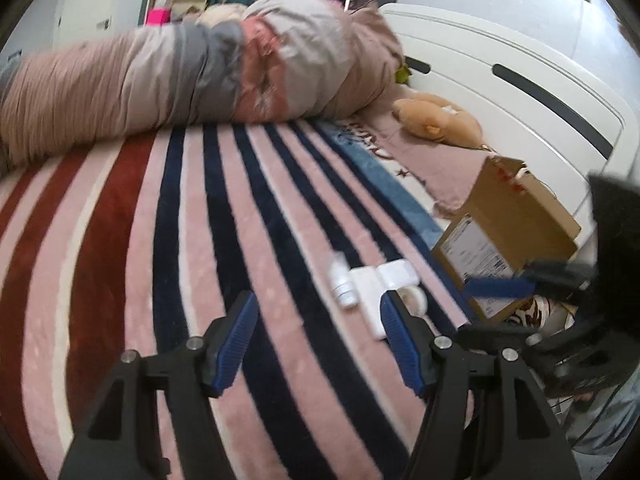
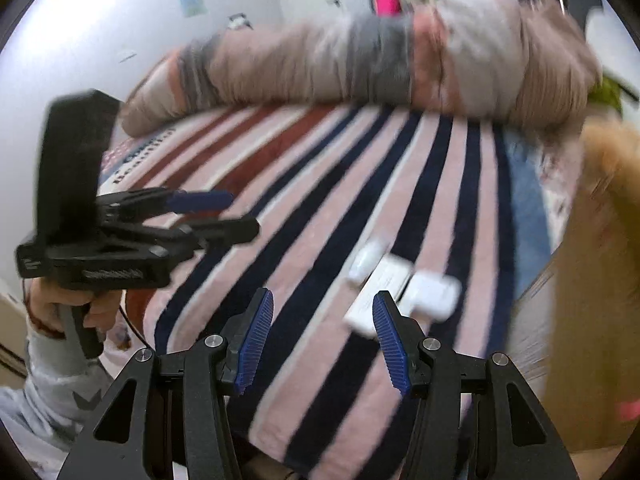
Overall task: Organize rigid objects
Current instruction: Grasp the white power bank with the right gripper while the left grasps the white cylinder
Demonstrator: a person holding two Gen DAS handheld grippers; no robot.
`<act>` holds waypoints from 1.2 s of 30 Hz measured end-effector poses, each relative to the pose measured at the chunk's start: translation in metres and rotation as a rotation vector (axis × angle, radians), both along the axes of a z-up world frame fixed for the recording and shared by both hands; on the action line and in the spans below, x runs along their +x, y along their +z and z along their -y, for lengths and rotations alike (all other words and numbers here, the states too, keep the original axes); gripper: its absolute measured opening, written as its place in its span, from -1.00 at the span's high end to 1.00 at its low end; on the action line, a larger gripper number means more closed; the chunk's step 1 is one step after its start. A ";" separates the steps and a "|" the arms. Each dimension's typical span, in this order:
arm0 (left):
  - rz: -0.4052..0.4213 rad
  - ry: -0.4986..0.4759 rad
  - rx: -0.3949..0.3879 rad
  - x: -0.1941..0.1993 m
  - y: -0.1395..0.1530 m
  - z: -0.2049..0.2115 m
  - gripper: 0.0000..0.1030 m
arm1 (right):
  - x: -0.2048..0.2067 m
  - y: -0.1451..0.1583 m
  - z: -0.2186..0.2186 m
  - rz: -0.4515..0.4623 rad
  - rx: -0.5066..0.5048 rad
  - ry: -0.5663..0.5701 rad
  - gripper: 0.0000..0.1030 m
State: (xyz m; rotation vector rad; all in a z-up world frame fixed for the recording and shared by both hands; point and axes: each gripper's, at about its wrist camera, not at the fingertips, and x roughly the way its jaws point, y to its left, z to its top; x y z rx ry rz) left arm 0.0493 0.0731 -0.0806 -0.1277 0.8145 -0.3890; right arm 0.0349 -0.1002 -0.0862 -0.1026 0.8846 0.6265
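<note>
Hovering released, both tools [image 1: 318,344] [image 2: 322,344] face white items [image 1: 372,284] beside the box [image 1: 508,236].

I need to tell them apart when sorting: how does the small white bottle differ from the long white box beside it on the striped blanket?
The small white bottle is rounded with a cap; the long white box is flat with straight edges. The bottle is the shorter of the two, and the box reaches nearer the camera in the left wrist view. The bottle lies on the box's left there. Both are white and lie flat on the striped blanket, side by side.
</note>
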 end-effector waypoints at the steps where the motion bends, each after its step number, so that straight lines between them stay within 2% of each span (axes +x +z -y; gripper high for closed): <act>1: -0.011 0.002 -0.003 0.002 -0.006 -0.002 -0.17 | 0.004 -0.009 -0.001 -0.025 0.012 -0.009 0.07; 7: -0.065 -0.010 -0.030 0.022 -0.033 -0.001 -0.17 | 0.032 -0.060 -0.006 -0.067 -0.004 -0.131 0.07; 12: -0.098 -0.028 -0.038 0.040 -0.049 0.013 -0.17 | 0.052 -0.072 -0.002 -0.070 -0.044 -0.216 0.07; 15: -0.117 -0.047 -0.047 0.051 -0.057 0.026 -0.17 | 0.057 -0.078 0.003 -0.074 -0.015 -0.222 0.09; 16: -0.123 -0.053 -0.050 0.054 -0.059 0.029 -0.17 | 0.057 -0.078 0.003 -0.063 -0.018 -0.215 0.15; 17: -0.130 -0.061 -0.053 0.057 -0.061 0.034 -0.17 | 0.057 -0.078 0.001 -0.056 -0.023 -0.199 0.31; 20: -0.152 -0.088 -0.058 0.067 -0.069 0.048 -0.16 | 0.050 -0.075 0.003 -0.042 -0.052 -0.189 0.36; 21: -0.157 -0.096 -0.059 0.070 -0.071 0.053 -0.13 | 0.046 -0.072 0.005 -0.037 -0.060 -0.189 0.38; 24: -0.175 -0.117 -0.052 0.078 -0.077 0.067 0.18 | 0.035 -0.067 0.011 -0.034 -0.065 -0.182 0.39; 28: -0.172 -0.079 -0.025 0.087 -0.083 0.074 0.54 | 0.029 -0.069 0.012 -0.014 -0.101 -0.164 0.39; 36: -0.173 -0.079 0.011 0.078 -0.079 0.068 0.55 | 0.035 -0.069 0.014 -0.037 -0.061 -0.146 0.39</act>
